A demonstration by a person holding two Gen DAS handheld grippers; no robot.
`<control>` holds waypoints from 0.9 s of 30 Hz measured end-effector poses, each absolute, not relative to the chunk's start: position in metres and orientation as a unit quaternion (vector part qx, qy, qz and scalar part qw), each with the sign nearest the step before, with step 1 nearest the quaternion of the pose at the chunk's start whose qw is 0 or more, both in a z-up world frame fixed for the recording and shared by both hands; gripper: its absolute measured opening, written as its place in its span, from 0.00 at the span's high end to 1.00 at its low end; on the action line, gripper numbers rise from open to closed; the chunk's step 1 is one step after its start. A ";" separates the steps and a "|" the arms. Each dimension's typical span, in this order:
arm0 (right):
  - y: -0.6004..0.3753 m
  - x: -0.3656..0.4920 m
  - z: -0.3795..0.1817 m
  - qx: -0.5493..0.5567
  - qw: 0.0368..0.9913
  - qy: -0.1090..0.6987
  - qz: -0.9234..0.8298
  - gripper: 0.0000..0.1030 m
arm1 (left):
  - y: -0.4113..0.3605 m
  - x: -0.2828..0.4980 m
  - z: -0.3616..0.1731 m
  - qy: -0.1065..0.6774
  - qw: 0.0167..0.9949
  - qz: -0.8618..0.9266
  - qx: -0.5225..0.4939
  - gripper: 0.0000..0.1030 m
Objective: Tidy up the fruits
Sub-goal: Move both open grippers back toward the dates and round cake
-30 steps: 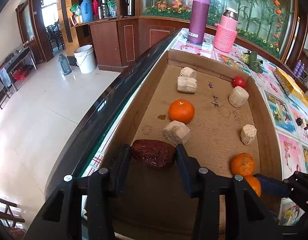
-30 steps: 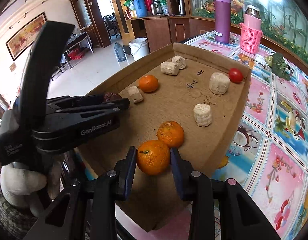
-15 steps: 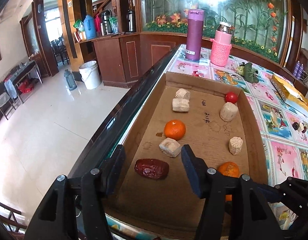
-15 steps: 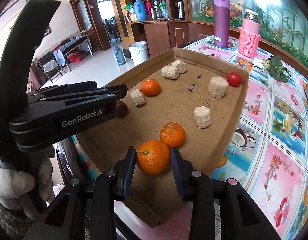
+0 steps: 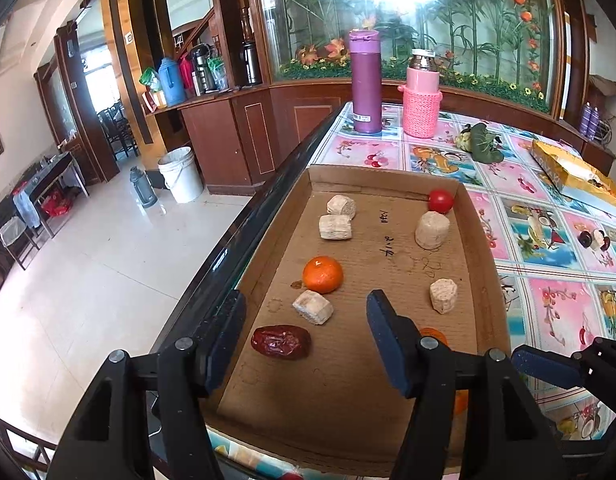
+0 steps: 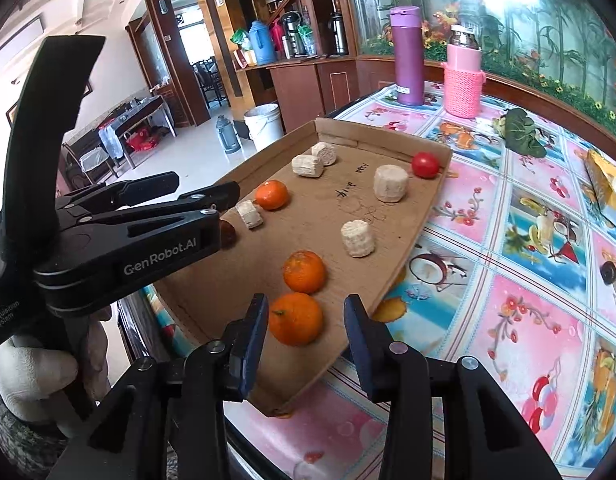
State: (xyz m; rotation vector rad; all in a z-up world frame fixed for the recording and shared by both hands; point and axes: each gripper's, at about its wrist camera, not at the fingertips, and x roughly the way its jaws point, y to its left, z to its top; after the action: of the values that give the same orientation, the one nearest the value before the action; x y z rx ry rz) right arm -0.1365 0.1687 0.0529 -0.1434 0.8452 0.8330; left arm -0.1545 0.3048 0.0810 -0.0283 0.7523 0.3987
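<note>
Fruits scattered across a shallow cardboard tray (image 5: 482, 280)

A wrinkled dark-red date (image 5: 281, 342) lay on its side near the tray's near left corner, just beside a pale cut chunk (image 5: 313, 307); beyond the chunk sat a glossy orange mandarin (image 5: 323, 274). Two more pale chunks (image 5: 335, 227) (image 5: 341, 205) lay close together toward the far left. On the right, a small red tomato (image 5: 441, 201) rested in the far corner, with a larger pale cylinder (image 5: 431, 230) upright just in front of it and a smaller one (image 5: 443, 295) nearer. Two further mandarins (image 6: 304, 271) (image 6: 295, 319) sat close together at the near right edge; whether they touched could not be told.
</note>
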 end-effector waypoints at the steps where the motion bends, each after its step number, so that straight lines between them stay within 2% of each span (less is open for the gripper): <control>1: 0.166 -0.136 0.053 -0.065 0.827 0.399 0.391 0.58 | 0.303 -0.154 0.082 0.365 0.911 0.192 -0.012 0.39; 5: 0.155 -0.134 0.052 -0.057 0.830 0.400 0.384 0.58 | 0.293 -0.153 0.084 0.364 0.912 0.187 -0.002 0.37; 9: 0.141 -0.131 0.051 -0.048 0.834 0.401 0.376 0.53 | 0.280 -0.149 0.086 0.364 0.914 0.178 0.008 0.34; 16: 0.108 -0.122 0.045 -0.038 0.843 0.409 0.349 0.53 | 0.253 -0.139 0.090 0.368 0.919 0.140 0.013 0.31; 27: -0.013 -0.071 0.052 0.002 0.883 0.412 0.225 0.53 | 0.195 -0.113 0.092 0.385 0.921 0.057 0.020 0.30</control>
State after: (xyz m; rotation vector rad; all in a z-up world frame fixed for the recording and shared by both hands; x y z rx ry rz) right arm -0.0709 -0.0129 0.0516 0.0050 0.8578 0.4689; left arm -0.1130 0.1949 0.0916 0.0418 0.7902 0.1166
